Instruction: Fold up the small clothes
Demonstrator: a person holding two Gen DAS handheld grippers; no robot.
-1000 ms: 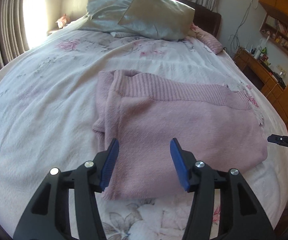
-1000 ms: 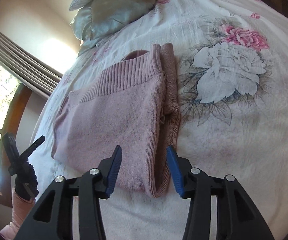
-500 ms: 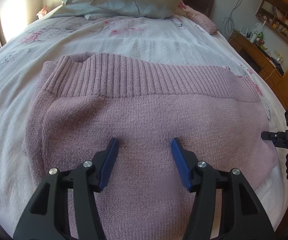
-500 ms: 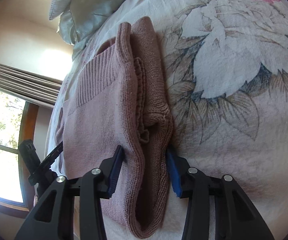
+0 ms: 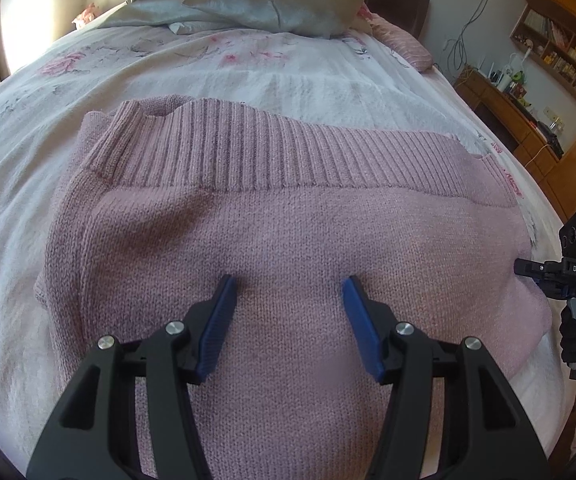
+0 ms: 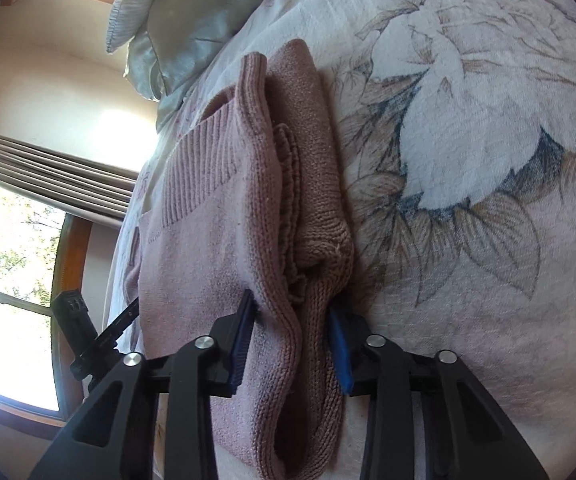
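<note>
Bedroom | our pink sweater (image 5: 288, 232) lies folded on the flowered bed (image 5: 248, 80) | our left gripper (image 5: 288, 300) hangs spread above its middle | our right gripper (image 6: 293, 320) straddles the folded edge, blue pads (image 6: 244, 336) touching the layers, not pressed together

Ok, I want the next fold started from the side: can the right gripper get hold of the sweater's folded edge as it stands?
Probably yes: the right gripper already straddles the sweater edge, jaws open, nothing between them but knit.
</note>
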